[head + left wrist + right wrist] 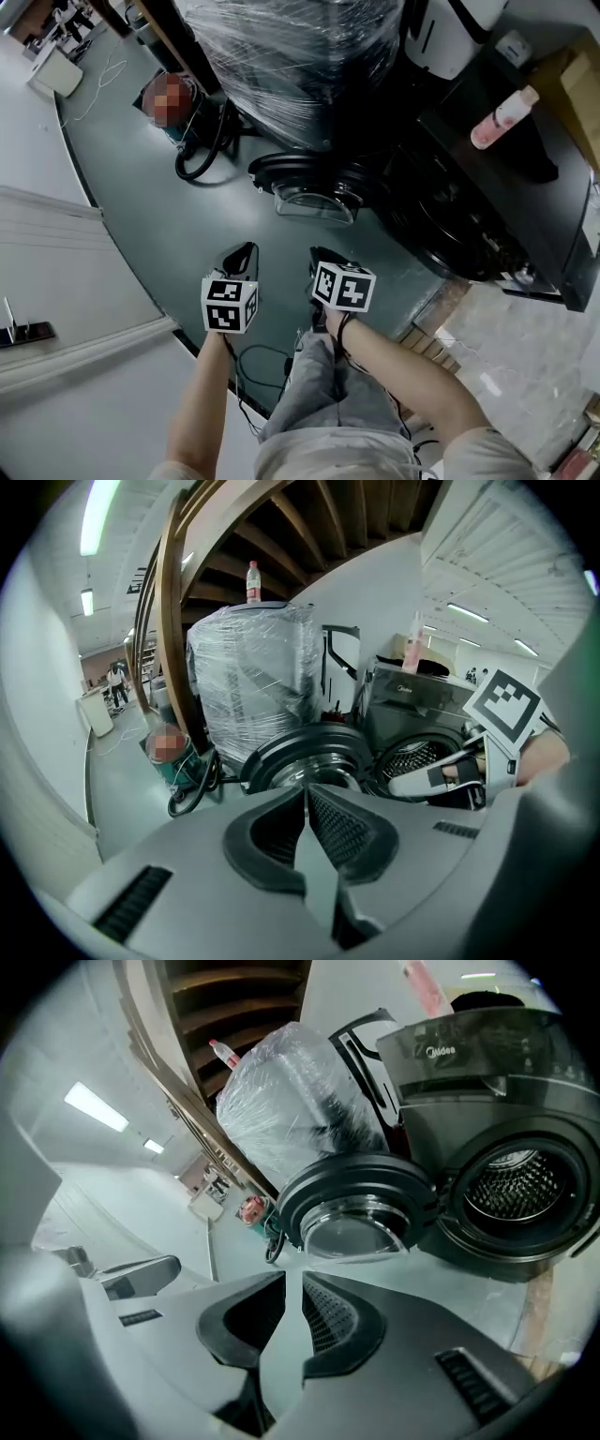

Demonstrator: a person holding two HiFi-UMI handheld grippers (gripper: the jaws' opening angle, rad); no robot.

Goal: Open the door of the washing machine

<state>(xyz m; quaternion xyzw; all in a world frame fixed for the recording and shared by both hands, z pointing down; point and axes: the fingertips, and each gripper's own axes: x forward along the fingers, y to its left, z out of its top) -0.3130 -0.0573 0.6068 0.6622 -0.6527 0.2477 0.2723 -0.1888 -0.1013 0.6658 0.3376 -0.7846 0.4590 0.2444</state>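
Glass-fronted door (352, 1227) stands swung wide ahead of both jaws: rigid, hinged, fairly heavy; take its rim. Left gripper (307, 791) clenched, empty; right gripper (293, 1281) slightly parted, empty.

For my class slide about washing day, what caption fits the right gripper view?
Washing machine door standing wide open, shiny drum showing, with the empty right tool in front.
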